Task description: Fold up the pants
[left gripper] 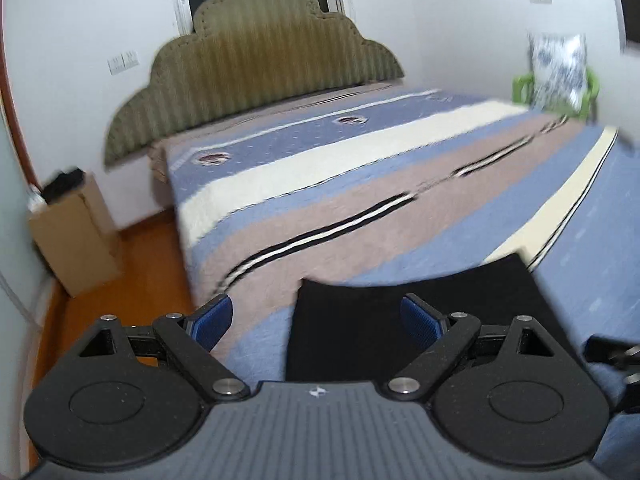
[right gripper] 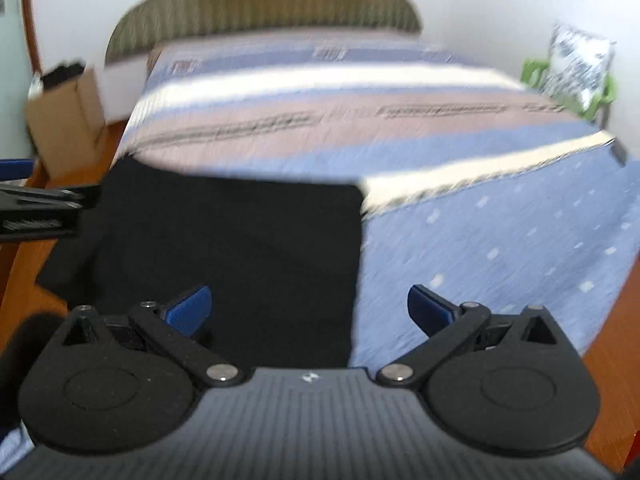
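Black pants (left gripper: 360, 320) lie at the foot of the striped bed (left gripper: 320, 208) and drape over its end; they also show in the right wrist view (right gripper: 240, 248). My left gripper (left gripper: 318, 320) is open and empty, its blue pads (left gripper: 420, 322) over the pants' left part. My right gripper (right gripper: 308, 312) is open and empty, hovering above the pants' right edge. The left gripper's side shows at the left of the right wrist view (right gripper: 36, 212).
A green padded headboard (left gripper: 256, 60) stands at the far end under a window. A cardboard box (left gripper: 76, 236) sits on the wooden floor (left gripper: 132, 280) left of the bed. A green chair with a patterned cushion (left gripper: 558, 68) is at the far right.
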### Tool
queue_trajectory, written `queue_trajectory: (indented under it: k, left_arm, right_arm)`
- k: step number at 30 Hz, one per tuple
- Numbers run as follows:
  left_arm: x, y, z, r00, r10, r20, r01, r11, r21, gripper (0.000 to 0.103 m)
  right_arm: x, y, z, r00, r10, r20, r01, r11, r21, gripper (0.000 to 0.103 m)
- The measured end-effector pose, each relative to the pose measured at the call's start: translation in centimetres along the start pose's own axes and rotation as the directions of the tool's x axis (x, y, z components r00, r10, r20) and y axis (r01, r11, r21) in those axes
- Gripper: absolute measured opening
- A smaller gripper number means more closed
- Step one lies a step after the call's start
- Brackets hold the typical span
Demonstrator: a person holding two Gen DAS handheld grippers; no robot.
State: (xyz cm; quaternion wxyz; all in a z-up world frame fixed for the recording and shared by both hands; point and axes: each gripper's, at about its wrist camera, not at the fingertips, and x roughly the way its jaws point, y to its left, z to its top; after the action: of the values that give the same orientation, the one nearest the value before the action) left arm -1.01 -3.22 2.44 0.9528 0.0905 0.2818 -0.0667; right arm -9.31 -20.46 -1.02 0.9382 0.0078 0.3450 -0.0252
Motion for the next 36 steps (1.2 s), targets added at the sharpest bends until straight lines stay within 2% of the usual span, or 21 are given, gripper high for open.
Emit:
queue_trajectory:
  k: [2, 4, 6, 8, 11, 20, 26, 32, 36]
  left_arm:
    - [0.6, -0.2, 0.5, 0.999, -0.028, -0.042, 0.026, 0.999, -0.033, 0.092]
    - [1.6, -0.7, 0.2, 0.997, 0.012, -0.075, -0.014, 1.000, -0.026, 0.092]
    - [2.4, -1.2, -0.5, 0.994, 0.051, -0.102, -0.051, 0.999, -0.002, 0.092]
    - [3.0, -1.4, -1.2, 0.990, 0.059, -0.127, -0.059, 0.998, 0.008, 0.092]
    - [3.3, -1.4, -1.8, 0.986, 0.074, -0.149, -0.073, 0.997, 0.014, 0.092]
    - [3.2, -1.1, -2.0, 0.984, 0.093, -0.150, -0.094, 0.996, 0.000, 0.092]
    - [2.3, -1.4, -2.3, 0.987, 0.112, -0.118, -0.110, 0.994, 0.018, 0.092]
    - [0.7, -1.5, -3.5, 0.989, 0.106, -0.101, -0.102, 0.994, 0.045, 0.092]
    - [-0.3, -1.3, -4.6, 0.989, 0.104, -0.107, -0.099, 0.994, 0.054, 0.092]
  right_arm:
    - [-0.3, -1.2, 0.6, 0.999, -0.021, 0.028, 0.020, 1.000, 0.020, 0.103]
    - [-0.2, -2.4, 0.8, 0.999, -0.025, 0.033, 0.023, 0.998, 0.058, 0.103]
    - [-0.3, -3.2, 0.4, 0.999, 0.016, 0.042, -0.020, 0.995, 0.094, 0.103]
    - [-0.2, -3.7, -0.2, 0.997, 0.062, 0.044, -0.067, 0.990, 0.124, 0.103]
    - [0.9, -4.0, -0.9, 0.996, 0.077, 0.032, -0.081, 0.987, 0.137, 0.103]
    - [0.6, -4.0, -1.6, 0.998, 0.043, 0.056, -0.050, 0.990, 0.132, 0.103]
    - [-0.2, -3.2, -1.6, 0.998, 0.004, 0.065, -0.012, 0.992, 0.124, 0.103]
    - [-1.6, -2.0, -2.1, 0.998, -0.020, 0.064, 0.013, 0.994, 0.105, 0.103]
    - [-2.7, -0.9, -3.7, 0.999, -0.011, 0.044, 0.006, 0.992, 0.128, 0.103]
